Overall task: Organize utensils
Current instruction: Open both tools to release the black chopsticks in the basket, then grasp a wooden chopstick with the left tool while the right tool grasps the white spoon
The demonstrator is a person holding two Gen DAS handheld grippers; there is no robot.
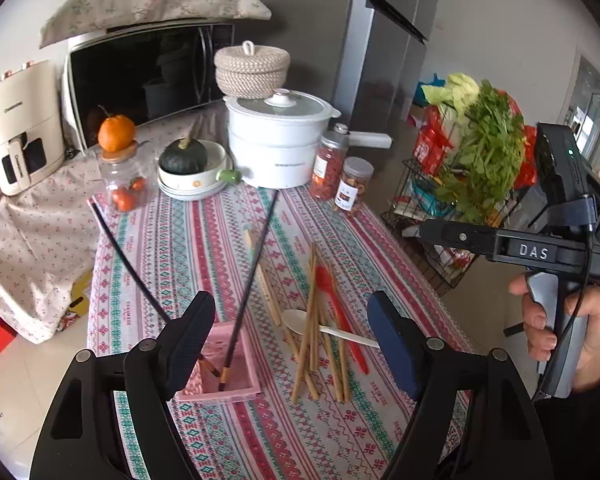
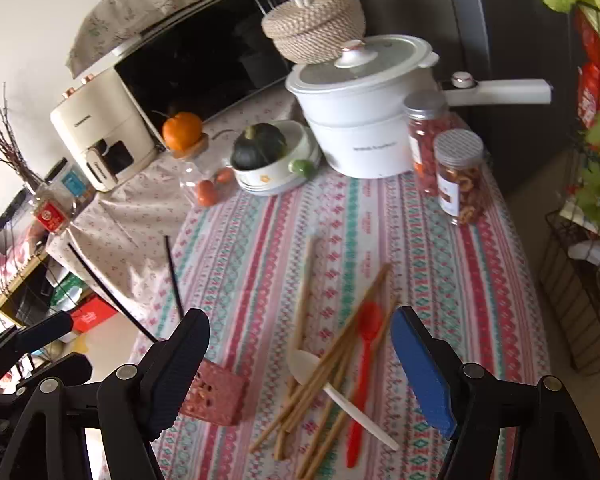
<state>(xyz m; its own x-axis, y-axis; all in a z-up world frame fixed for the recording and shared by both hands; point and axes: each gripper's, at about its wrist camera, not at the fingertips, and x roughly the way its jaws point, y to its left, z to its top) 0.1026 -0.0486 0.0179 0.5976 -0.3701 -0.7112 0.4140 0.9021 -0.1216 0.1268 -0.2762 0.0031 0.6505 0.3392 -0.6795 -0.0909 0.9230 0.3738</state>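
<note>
A pink utensil box (image 1: pixel 224 364) stands on the patterned tablecloth, with two black chopsticks (image 1: pixel 252 272) leaning out of it. Beside it lie several wooden chopsticks (image 1: pixel 312 320), a red spoon (image 1: pixel 332 292) and a white spoon (image 1: pixel 324 328). My left gripper (image 1: pixel 292 340) is open and empty, above the box and the pile. My right gripper (image 2: pixel 300 364) is open and empty over the wooden chopsticks (image 2: pixel 320 364), red spoon (image 2: pixel 364 356) and white spoon (image 2: pixel 340 392). The pink box (image 2: pixel 216 396) sits by its left finger. The right gripper's body shows in the left wrist view (image 1: pixel 540 248).
At the table's back stand a white pot (image 1: pixel 276 140), a bowl with a dark squash (image 1: pixel 188 164), two snack jars (image 1: pixel 340 176), a glass jar topped by an orange (image 1: pixel 118 160), a microwave (image 1: pixel 140 80) and a woven basket (image 1: pixel 252 68). A wire rack with greens (image 1: pixel 472 160) stands right.
</note>
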